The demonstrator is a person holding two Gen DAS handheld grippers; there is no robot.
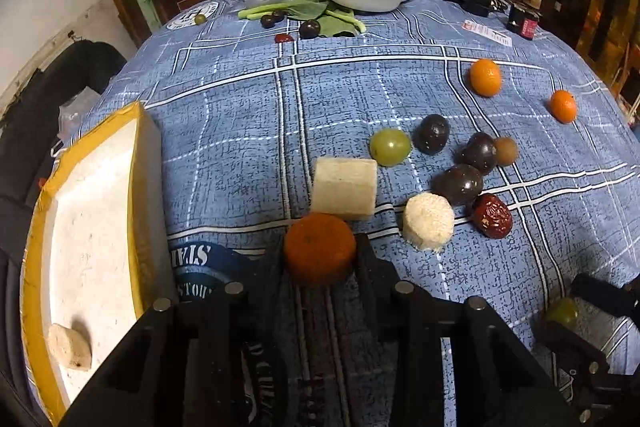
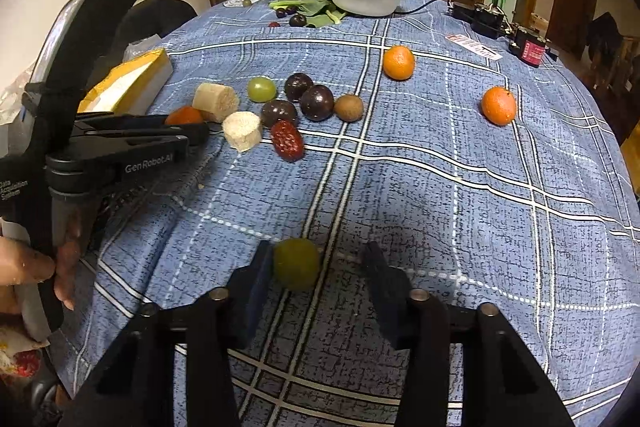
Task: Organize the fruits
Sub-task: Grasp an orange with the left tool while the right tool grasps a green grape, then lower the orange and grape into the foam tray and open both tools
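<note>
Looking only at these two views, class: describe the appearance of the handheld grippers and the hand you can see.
Both grippers are matte black plastic. The left gripper carries white "GenRobot.AI" lettering on its side, plus small white text on the body. The right gripper has flat dark pads and round silver pins at its finger joints. The person's left hand is bare; no cables are visible.

Fruit spread across a blue-checked desk (image 2: 440, 187): three oranges, at 9 o'clock (image 2: 184, 115), 12 o'clock (image 2: 398, 62) and 2 o'clock (image 2: 498, 105); two large green grapes (image 2: 261, 89) (image 2: 296, 269); three dark plums (image 2: 298, 86) (image 2: 317, 102) (image 2: 279, 113) clustered at 11 o'clock; one brown longan (image 2: 349, 107); one red date (image 2: 287, 140); two pale sugarcane chunks (image 2: 215, 101) (image 2: 242, 130); a third chunk (image 1: 70, 347) in the foam box (image 1: 136, 163).
</note>
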